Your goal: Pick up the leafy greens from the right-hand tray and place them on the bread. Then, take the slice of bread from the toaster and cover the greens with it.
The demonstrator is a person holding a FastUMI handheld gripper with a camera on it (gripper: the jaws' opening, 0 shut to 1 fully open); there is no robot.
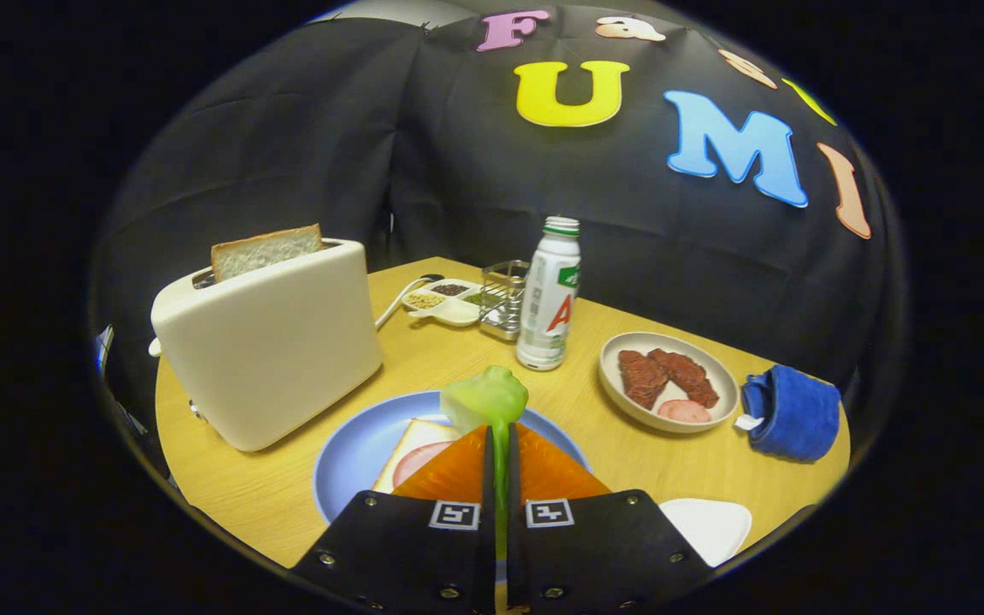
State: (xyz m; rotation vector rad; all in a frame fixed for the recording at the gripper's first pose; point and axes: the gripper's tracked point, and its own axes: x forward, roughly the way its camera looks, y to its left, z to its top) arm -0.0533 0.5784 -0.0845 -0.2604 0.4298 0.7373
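My gripper (500,444) is shut on the leafy greens (485,397), whose pale green stem runs down between the two fingers while the leaf sticks out past the tips. The greens hang above the blue plate (355,444), where a slice of bread (413,451) topped with a pink ham round lies just left of the fingers. A cream toaster (274,342) stands to the left of the plate with a second bread slice (266,249) sticking up from its slot.
A white bottle (548,295) stands beyond the plate. To its right is a white dish of meat slices (667,380), then a blue cloth (791,412). A small white tray (710,525) lies right of the fingers. A seasoning dish (442,303) and metal rack (502,299) sit at the back.
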